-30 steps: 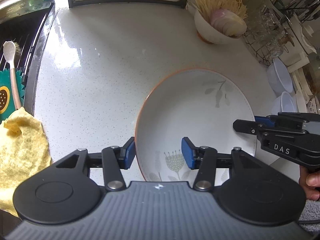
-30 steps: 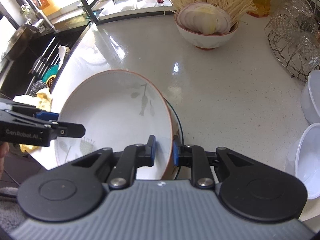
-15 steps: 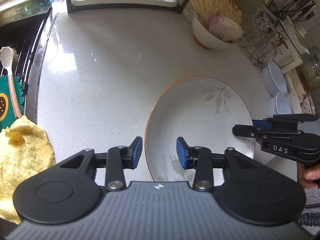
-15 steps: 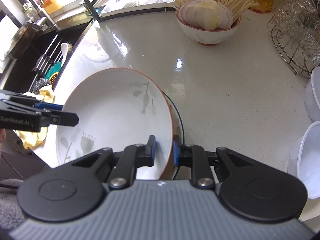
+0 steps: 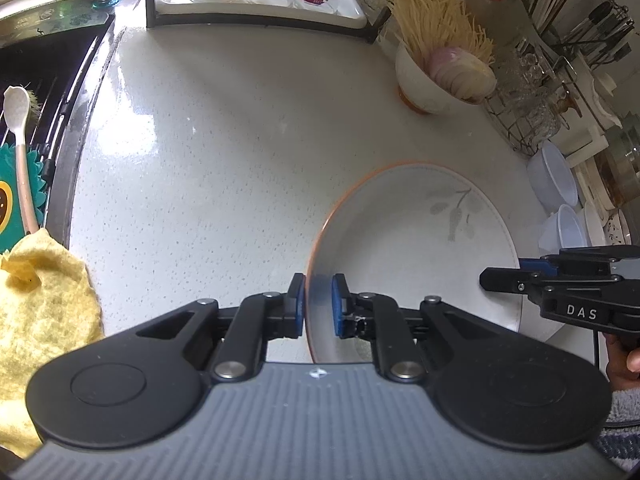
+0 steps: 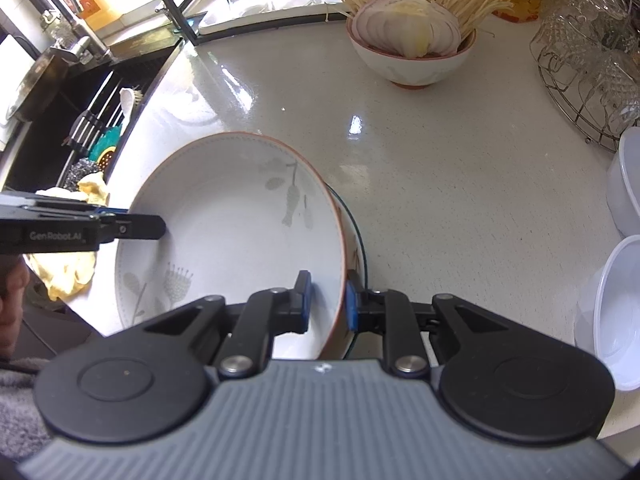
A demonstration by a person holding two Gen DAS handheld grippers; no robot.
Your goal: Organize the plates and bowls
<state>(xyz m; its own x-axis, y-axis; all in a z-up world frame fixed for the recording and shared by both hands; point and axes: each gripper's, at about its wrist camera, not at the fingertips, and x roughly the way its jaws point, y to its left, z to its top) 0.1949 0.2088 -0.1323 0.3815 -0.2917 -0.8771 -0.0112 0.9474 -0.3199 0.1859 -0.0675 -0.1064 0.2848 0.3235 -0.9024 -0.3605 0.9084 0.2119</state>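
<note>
1. Your left claw [image 5: 319, 304] is closing on the near-left rim of the white orange-rimmed ceramic bowl [image 5: 416, 256]; right claw [image 6: 327, 300] clamps the opposite rim.
2. Bowl sits tilted at the speckled white desk [image 5: 224, 152] edge; uneven lifting could slip it off.

Bright daylight – glare on countertop [image 6: 356, 124] – fisheye-bent edges, sharp ctr

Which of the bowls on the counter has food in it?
The small bowl at the back, filled with sliced onion and noodles. The large floral bowl and the clear plastic bowls are empty.
</note>
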